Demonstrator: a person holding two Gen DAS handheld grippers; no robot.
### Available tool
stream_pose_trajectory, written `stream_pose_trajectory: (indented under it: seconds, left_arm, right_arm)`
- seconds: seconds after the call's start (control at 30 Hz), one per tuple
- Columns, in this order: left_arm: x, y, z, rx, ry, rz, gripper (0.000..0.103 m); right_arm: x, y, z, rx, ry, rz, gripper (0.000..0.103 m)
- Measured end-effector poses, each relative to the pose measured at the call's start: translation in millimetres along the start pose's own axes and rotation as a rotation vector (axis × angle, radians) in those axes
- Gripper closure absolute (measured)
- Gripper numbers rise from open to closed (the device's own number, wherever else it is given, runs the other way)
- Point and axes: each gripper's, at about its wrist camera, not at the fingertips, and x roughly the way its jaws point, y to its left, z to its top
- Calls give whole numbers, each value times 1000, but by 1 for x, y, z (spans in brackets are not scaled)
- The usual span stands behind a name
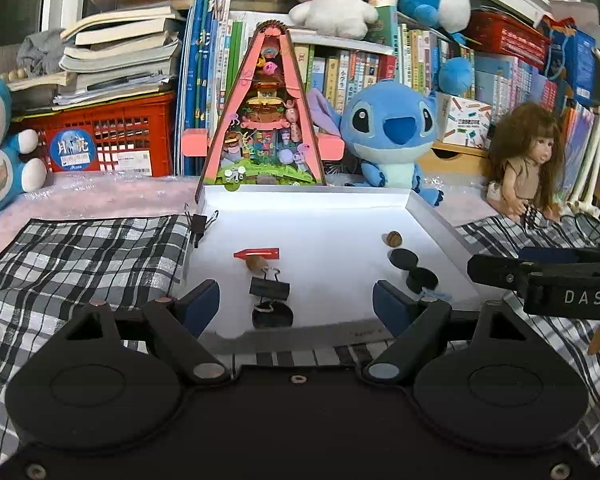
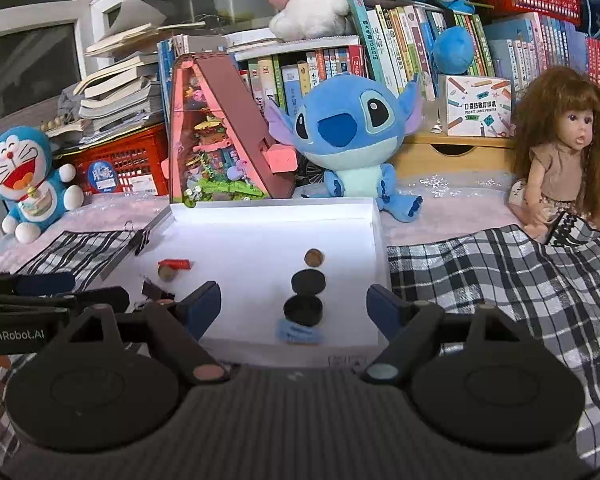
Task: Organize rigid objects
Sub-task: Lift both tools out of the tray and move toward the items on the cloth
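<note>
inside the white tray (image 1: 436, 224), a walnut (image 1: 392, 238) sits farthest back on the right, two black round lids (image 1: 404, 259) lined up just in front of it. left of them lie a red piece (image 1: 260, 254) and a black binder clip (image 1: 269, 289). left gripper (image 1: 296, 306) gapes wide, empty. right gripper (image 2: 294, 306) wide too, nothing between its fingers.

Both grippers point at 12 o'clock, tilted downward: left gripper (image 1: 296, 300) and right gripper (image 2: 294, 302), jaws wide, empty.
</note>
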Motion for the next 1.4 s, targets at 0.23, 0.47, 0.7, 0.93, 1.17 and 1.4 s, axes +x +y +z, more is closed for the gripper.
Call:
stream_pose_trajectory:
  seconds: [0.23, 0.47, 0.7, 0.93, 1.17, 1.4]
  left_arm:
    - [-22, -6, -20, 3, -20, 0, 20]
    - [-43, -12, -44, 23, -29, -15, 20]
    - [-60, -15, -69, 25, -23, -33, 20]
    - [-71, -17, -87, 35, -25, -35, 20]
    - [-79, -19, -102, 36, -22, -38, 20]
    - [-84, -20, -116, 27, -16, -40, 20]
  right_arm:
    - [-19, 1, -16, -13, -14, -1, 14]
    - [-39, 6, -34, -43, -28, 3, 13]
    - [-56, 11, -53, -82, -35, 4, 12]
    - [-67, 19, -71, -105, -32, 12, 11]
    - [-75, 23, -86, -127, -36, 11, 11]
    - [-81, 23, -102, -141, -33, 2, 11]
